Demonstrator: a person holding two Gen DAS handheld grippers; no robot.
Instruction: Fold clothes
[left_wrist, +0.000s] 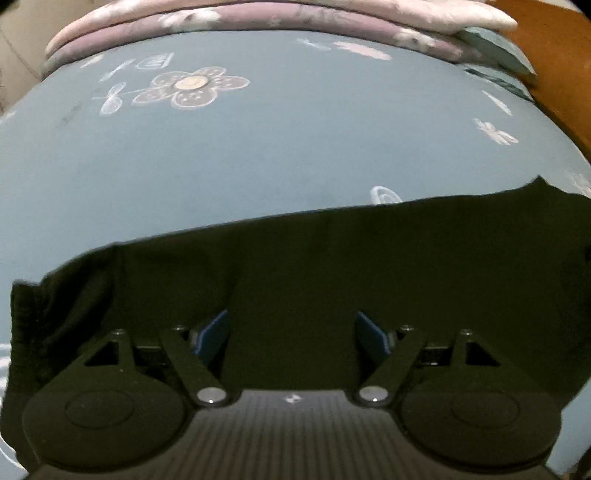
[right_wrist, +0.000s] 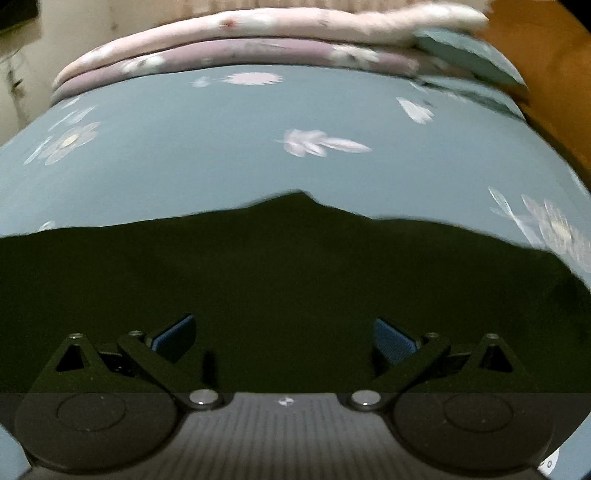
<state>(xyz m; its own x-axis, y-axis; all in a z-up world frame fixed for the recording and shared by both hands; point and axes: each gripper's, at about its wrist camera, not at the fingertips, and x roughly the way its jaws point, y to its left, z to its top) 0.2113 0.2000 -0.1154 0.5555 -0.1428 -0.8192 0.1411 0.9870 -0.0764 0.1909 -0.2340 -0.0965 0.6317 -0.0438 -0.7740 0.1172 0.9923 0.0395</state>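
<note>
Lying flat across blue floral bedsheet (left_wrist: 258, 155), black garment (left_wrist: 332, 266) is seen filling lower half of both views. Left gripper (left_wrist: 291, 332) is held low over dark cloth, jaws spread wide, nothing clamped between blue pads (left_wrist: 212, 334). Right gripper (right_wrist: 284, 334) likewise parted wide above garment, nothing gripped. Folded pink quilts (right_wrist: 240, 33) are stacked at far edge of bed, wooden frame (right_wrist: 546, 66) at right.

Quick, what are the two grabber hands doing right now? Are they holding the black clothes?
Left gripper: open, holding nothing, over the black garment.
Right gripper: open, holding nothing, over the same garment, which lies on the blue flowered sheet.
</note>
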